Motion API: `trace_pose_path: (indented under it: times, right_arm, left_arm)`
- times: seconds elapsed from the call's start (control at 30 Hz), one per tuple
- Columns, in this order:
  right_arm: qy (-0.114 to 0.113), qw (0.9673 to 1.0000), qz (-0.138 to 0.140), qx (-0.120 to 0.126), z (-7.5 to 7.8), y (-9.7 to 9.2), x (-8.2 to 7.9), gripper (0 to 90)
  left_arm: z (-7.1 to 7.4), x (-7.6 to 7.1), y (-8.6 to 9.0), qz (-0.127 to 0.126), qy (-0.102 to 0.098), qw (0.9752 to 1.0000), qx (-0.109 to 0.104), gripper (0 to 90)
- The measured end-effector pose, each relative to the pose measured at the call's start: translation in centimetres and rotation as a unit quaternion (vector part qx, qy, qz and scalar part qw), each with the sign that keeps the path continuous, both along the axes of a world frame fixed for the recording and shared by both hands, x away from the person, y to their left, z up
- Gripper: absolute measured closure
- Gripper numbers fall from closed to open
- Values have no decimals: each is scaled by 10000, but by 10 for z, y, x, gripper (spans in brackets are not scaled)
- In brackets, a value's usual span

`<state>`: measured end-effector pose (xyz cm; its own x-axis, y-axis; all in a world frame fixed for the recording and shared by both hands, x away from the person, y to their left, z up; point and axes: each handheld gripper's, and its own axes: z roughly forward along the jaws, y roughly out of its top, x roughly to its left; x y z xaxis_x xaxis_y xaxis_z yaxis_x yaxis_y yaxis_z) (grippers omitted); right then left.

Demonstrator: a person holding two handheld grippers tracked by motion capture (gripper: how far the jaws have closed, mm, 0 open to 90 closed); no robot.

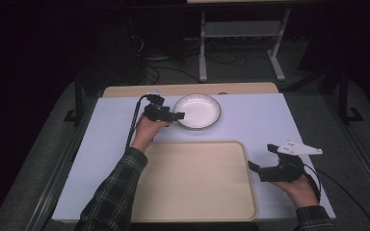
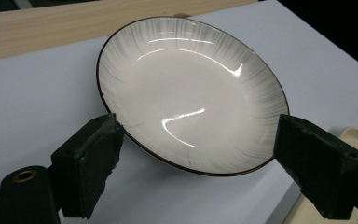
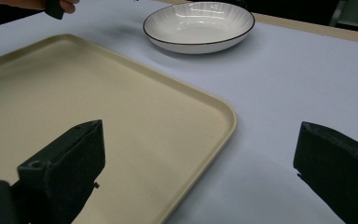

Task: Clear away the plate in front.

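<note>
Reaching from the left, the left tool [image 1: 179, 115] has its jaws spread, unclenched, at the near rim of the shallow white ceramic plate with a dark edge [image 1: 197, 111] on the white table [image 1: 270, 120], beyond the beige plastic tray [image 1: 192, 180]. Right tool [image 1: 252, 165] hovers released beside the tray.

White plate [image 2: 191, 93] with dark rim sits on the pale table [image 2: 37, 102]. Left gripper [image 2: 196, 154] jaws stand apart, straddling its near edge. Tray [image 2: 354, 135] corner at right.

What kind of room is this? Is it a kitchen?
Probably a lab or workshop, not a kitchen. The white table stands in a dark room with cables on the floor and a metal stand behind, holding just a plate and tray.
</note>
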<state>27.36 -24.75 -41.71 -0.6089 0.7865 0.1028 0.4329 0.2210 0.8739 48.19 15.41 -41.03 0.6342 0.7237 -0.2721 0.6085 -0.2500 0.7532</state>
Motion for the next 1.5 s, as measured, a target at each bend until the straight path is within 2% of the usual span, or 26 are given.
trace_pose_path:
  times: [0.1,0.13,0.23,0.37,0.57,0.6,0.67,0.8,0.83,1.0,1.03,1.13,1.17,1.5]
  right_arm:
    - [1,10000,-13,14,0,0,0,14]
    - [6,10000,-15,16,0,0,0,14]
    - [10,10000,-18,23,0,0,0,14]
    - [4,10000,-23,32,0,-1,0,14]
    - [5,10000,-38,51,0,-2,0,14]
    - [5,10000,-38,51,0,-2,0,14]
    - [9,10000,-32,46,-1,-2,1,14]
    - [14,10000,-25,34,-1,-1,0,14]
    - [16,10000,-25,27,-1,-1,0,14]
    - [13,10000,-30,27,-1,-1,0,14]
    - [8,10000,-23,1,-1,-1,1,15]
    - [6,10000,-20,-5,-1,-1,1,15]
    - [8,10000,-28,15,-1,-1,0,16]
    - [7,10000,-27,-12,-1,0,1,16]
  left_arm:
    - [-5,4,-1,130,66,9999,18,150]
    - [-9,7,-1,194,150,9997,84,154]
    - [-15,10,-2,217,254,9993,170,162]
    - [-22,15,-1,281,423,9987,57,209]
    - [-26,16,-2,466,704,9964,-58,270]
    - [-26,16,-2,466,704,9964,-58,279]
    - [-28,15,-2,592,873,9943,-122,303]
    - [-31,14,-4,658,947,9932,-164,330]
    - [-34,15,-5,654,1041,9921,-232,347]
    - [-36,14,-8,678,1123,9910,-278,417]
    - [-36,14,-9,753,1171,9898,-288,434]
    - [-37,14,-9,824,1218,9887,-277,494]
    - [-38,14,-10,863,1289,9874,-299,506]
    - [-39,14,-11,911,1335,9864,-296,548]
